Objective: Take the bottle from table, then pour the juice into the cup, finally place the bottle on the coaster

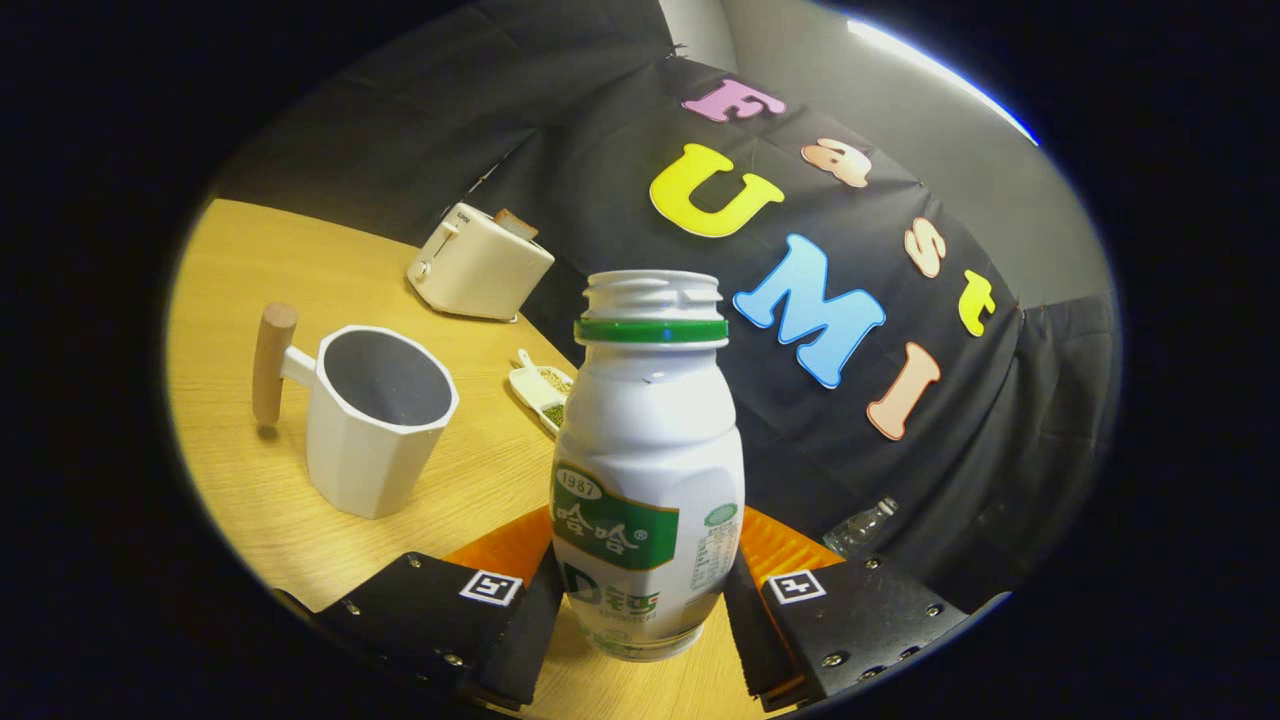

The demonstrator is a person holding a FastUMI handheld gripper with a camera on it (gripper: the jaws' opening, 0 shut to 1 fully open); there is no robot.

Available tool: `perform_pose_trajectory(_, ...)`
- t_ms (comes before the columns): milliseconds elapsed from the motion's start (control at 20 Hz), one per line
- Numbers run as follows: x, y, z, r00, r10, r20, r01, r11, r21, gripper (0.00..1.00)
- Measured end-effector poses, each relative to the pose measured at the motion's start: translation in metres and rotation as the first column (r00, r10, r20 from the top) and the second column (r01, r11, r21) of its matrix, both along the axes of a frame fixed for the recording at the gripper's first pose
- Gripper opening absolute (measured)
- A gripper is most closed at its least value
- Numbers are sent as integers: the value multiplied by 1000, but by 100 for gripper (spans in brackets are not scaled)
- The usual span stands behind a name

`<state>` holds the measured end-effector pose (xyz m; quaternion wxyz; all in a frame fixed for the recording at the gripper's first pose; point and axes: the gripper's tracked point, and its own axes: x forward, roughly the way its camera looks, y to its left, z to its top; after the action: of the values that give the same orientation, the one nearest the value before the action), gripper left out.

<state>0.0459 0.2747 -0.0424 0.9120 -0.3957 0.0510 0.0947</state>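
we see the tool (640, 610) clamped on the white plastic bottle (648, 470) with its green neck ring.

both black fingers (520, 625) press the bottle's lower sides, and it stands uncapped and roughly upright between them. behind its base lies a ribbed orange coaster (775, 550) on the wooden worktop (250, 480). the white faceted cup (375, 425) with a wooden handle sits left of the bottle, well apart; a cream toaster (478, 265) and a small white dish (540, 385) lie beyond.

gripper (640, 610): two black finger (430, 615) plates, flat and angular, silver screws along edges. Each carries a small white square fiducial tag with black pattern. Dark pads on the inner faces.
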Motion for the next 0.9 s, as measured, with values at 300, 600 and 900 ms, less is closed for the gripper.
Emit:
perform_pose_trajectory(300,8,2,-6,1000,-4,-17,2,994,-110,75)
perform_pose_trajectory(600,11,5,-12,999,5,-38,-12,978,-206,75)
perform_pose_trajectory(900,13,5,-14,999,18,-41,-29,955,-295,74)
